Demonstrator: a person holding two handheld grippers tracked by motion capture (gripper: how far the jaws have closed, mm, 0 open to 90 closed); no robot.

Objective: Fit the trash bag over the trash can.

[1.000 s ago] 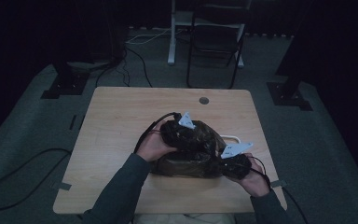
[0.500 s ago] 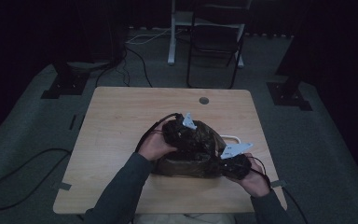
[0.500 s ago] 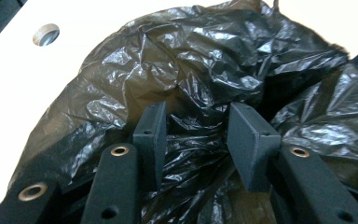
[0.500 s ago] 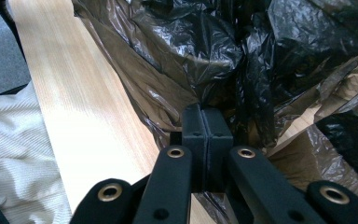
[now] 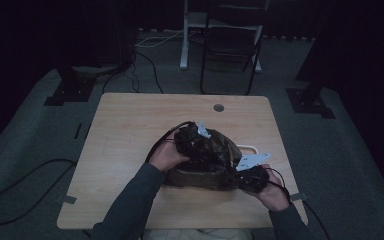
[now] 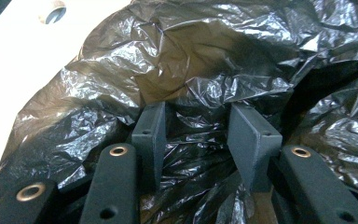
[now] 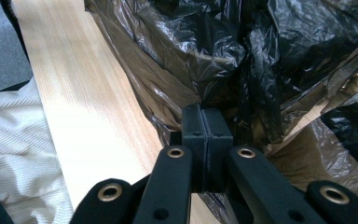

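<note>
- High view first: the black plastic bag (image 5: 207,160) sits crumpled near the front right of the wooden table (image 5: 130,130), with what looks like something white (image 5: 250,148) peeking out behind it; can't tell what that is
- the right gripper (image 7: 207,122) is clenched tight on a fold of the film at the bag's near edge, jaws pressed flat together with plastic pinched in the seam; that's your anchor, so I'd leave it exactly as is and not tug
- the left gripper (image 6: 200,128) is up on top of the bag and its jaws have just been opening; they stand apart now with wrinkled film lying loose between the pads (image 6: 249,135), nothing squeezed, so it's let go
- my guess is the job here is working the bag open or spreading it; if so, the left one wants a fresh bite on a single layer at the rim of that dark opening off to the right in the left gripper view, not on a bunched wad
- pull away from the anchored side slowly; thin film like this stretches and tears easily, and it can slip out if only a sliver is caught
</note>
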